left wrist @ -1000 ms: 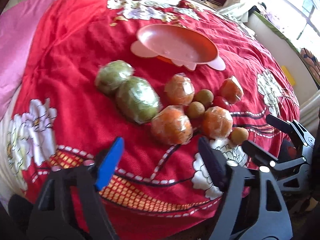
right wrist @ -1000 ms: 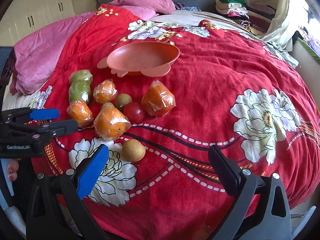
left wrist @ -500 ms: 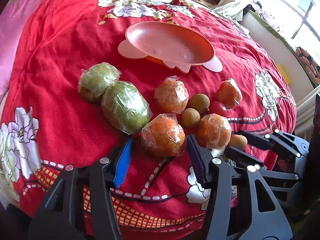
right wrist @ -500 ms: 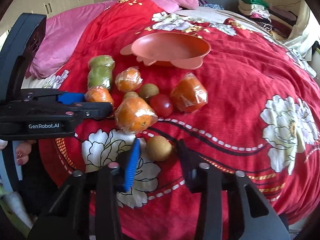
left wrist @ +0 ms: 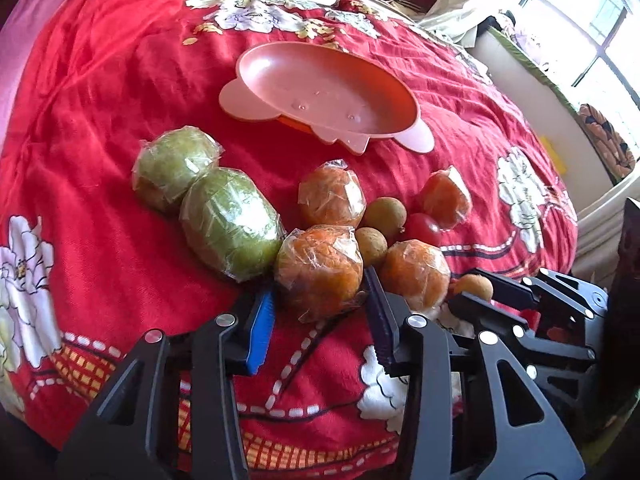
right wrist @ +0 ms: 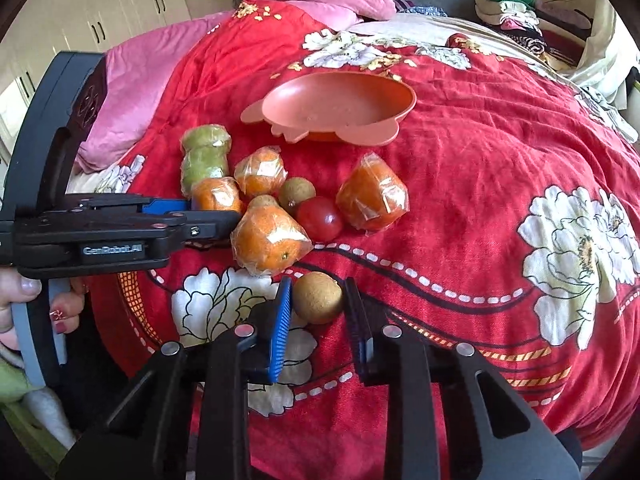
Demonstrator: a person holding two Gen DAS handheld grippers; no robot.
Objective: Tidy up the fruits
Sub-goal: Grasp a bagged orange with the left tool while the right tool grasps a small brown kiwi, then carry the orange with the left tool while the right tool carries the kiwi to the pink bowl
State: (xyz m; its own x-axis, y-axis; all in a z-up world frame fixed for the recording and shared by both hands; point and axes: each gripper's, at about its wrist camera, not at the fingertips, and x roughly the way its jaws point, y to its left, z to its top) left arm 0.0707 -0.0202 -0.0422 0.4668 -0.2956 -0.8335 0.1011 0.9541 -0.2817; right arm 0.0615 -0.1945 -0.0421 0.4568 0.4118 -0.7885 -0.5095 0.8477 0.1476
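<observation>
Fruits lie on a red flowered bedspread before an empty pink bowl (left wrist: 328, 96), also in the right wrist view (right wrist: 340, 106). My left gripper (left wrist: 320, 300) has its jaws on both sides of a wrapped orange (left wrist: 320, 268), touching it. My right gripper (right wrist: 318, 304) has its jaws closed against a small brown fruit (right wrist: 318, 296). Two wrapped green fruits (left wrist: 228, 224) lie left. More wrapped oranges (right wrist: 372, 196), brown fruits (left wrist: 386, 212) and a red tomato (right wrist: 320, 218) lie in the cluster.
The left gripper's body (right wrist: 112, 232) reaches in from the left in the right wrist view. A pink pillow (right wrist: 132, 92) lies at the bed's left. Folded clothes (right wrist: 520, 16) are stacked at the far right. The bed's near edge drops off below both grippers.
Both grippers moved forward and narrowed. The left jaws closed around the wrapped orange; the right jaws closed around the small brown fruit.
</observation>
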